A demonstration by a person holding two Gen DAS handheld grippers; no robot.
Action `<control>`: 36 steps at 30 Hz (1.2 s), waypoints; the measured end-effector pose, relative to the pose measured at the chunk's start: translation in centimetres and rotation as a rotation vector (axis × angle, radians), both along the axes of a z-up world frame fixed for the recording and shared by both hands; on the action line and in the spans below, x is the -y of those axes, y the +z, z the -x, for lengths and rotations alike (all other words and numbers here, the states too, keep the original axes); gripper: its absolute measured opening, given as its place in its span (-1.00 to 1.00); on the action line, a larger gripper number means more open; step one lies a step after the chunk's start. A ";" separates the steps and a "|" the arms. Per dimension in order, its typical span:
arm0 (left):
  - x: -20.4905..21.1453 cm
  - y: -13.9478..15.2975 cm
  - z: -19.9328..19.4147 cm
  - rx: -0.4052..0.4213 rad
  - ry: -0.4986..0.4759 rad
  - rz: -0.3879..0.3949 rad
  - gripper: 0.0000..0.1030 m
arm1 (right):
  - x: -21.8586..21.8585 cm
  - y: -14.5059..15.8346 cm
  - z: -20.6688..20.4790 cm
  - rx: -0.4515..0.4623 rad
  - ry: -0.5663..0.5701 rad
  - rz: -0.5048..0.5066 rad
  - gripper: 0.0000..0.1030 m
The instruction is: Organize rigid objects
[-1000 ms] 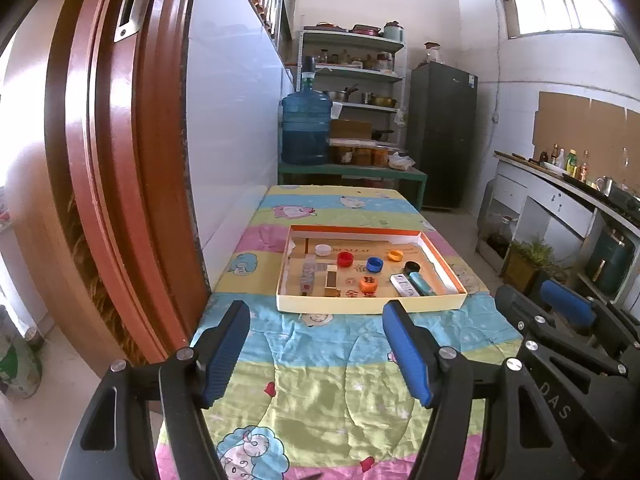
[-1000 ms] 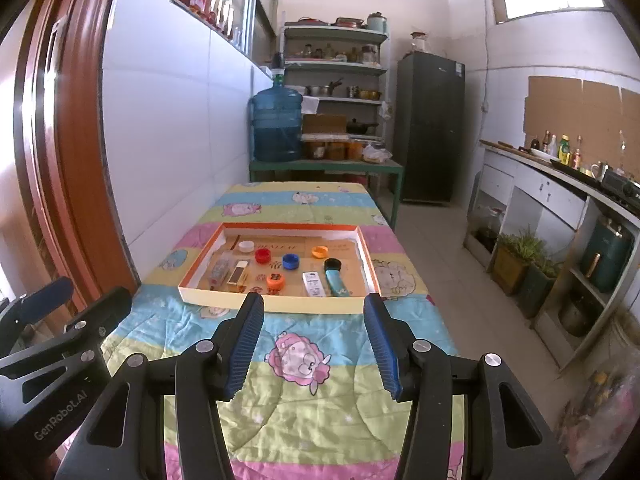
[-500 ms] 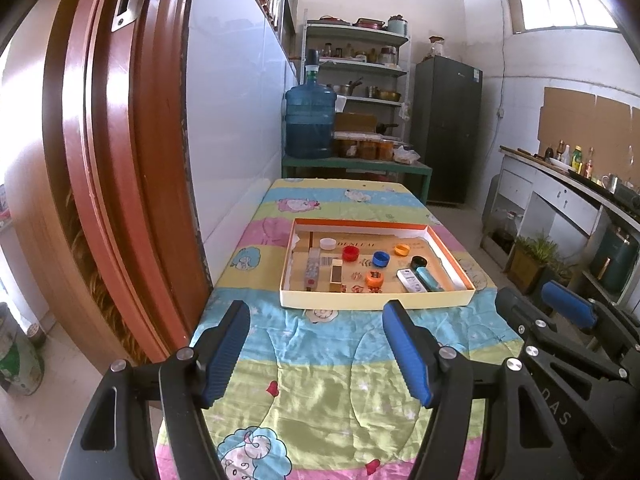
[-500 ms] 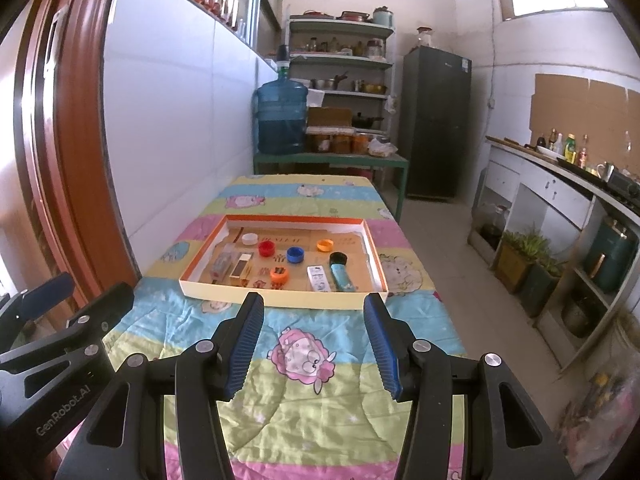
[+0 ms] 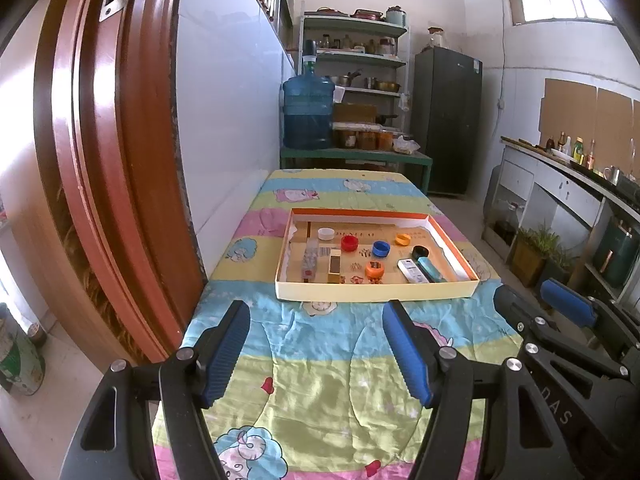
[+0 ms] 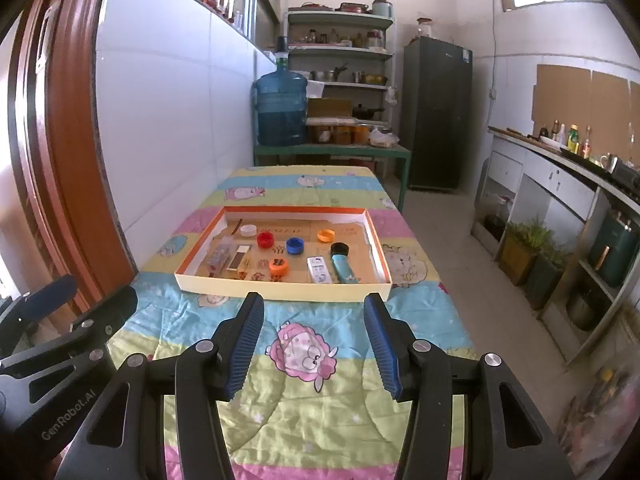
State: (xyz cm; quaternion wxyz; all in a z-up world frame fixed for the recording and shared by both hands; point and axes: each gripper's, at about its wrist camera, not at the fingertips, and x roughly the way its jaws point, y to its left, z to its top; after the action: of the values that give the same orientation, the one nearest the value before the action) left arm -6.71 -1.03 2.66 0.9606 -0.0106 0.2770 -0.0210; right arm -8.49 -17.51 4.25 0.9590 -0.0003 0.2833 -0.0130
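A shallow cardboard tray (image 5: 376,290) (image 6: 280,288) with an orange inner rim lies on the cartoon-print tablecloth. In it lie a white cap (image 5: 326,233), a red cap (image 5: 349,243), a blue cap (image 5: 380,248), two orange caps (image 5: 402,239) (image 5: 375,269), a black cap (image 5: 420,251), a white remote (image 5: 412,271), a teal case (image 5: 431,270) and small boxes (image 5: 310,258). My left gripper (image 5: 316,350) is open and empty, short of the tray's near wall. My right gripper (image 6: 314,342) is open and empty too, also short of the tray.
A red-brown door frame (image 5: 100,160) stands close on the left. A white wall runs along the table's left side. A blue water jug (image 5: 308,114), shelves and a dark fridge (image 5: 446,136) stand behind the table. A counter (image 6: 560,184) runs along the right.
Both cameras have tilted upward a little, so the tray sits lower in each view. Both grippers stay open and empty.
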 end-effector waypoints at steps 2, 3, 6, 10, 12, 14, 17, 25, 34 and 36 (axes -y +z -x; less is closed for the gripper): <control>0.1 -0.1 -0.1 -0.002 -0.002 -0.002 0.34 | 0.0 -0.2 -0.2 -0.004 0.000 -0.002 0.04; 0.1 -0.1 -0.1 -0.002 -0.001 -0.002 0.34 | 0.1 -0.2 -0.2 -0.006 0.000 -0.002 0.04; 0.1 -0.4 -0.2 -0.009 -0.003 -0.002 0.34 | 0.1 -0.4 -0.4 -0.012 0.001 -0.006 0.04; 0.1 -0.5 -0.3 -0.010 -0.002 -0.003 0.34 | 0.2 -0.5 -0.4 -0.014 0.002 -0.006 0.04; 0.1 -0.4 -0.3 -0.010 -0.003 -0.001 0.34 | 0.2 -0.5 -0.4 -0.014 0.001 -0.006 0.04; 0.1 -0.5 -0.3 -0.012 -0.002 -0.005 0.34 | 0.2 -0.6 -0.5 -0.015 0.003 -0.006 0.04; 0.1 -0.8 -0.4 -0.018 -0.004 -0.003 0.34 | 0.2 -0.7 -0.5 -0.015 0.005 -0.005 0.04; 0.0 -0.9 -0.4 -0.018 -0.003 -0.003 0.34 | 0.1 -0.7 -0.5 -0.016 0.005 -0.006 0.04; 0.0 -0.9 -0.4 -0.019 -0.004 -0.004 0.34 | 0.1 -0.7 -0.5 -0.016 0.005 -0.006 0.04; 0.0 -0.8 -0.5 -0.018 -0.004 -0.002 0.34 | 0.1 -0.7 -0.5 -0.016 0.005 -0.005 0.04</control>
State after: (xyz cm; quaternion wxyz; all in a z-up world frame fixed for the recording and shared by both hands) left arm -6.25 -1.00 1.84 0.9580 -0.0091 0.2857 -0.0224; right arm -7.99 -17.63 3.56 0.9566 0.0014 0.2911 -0.0099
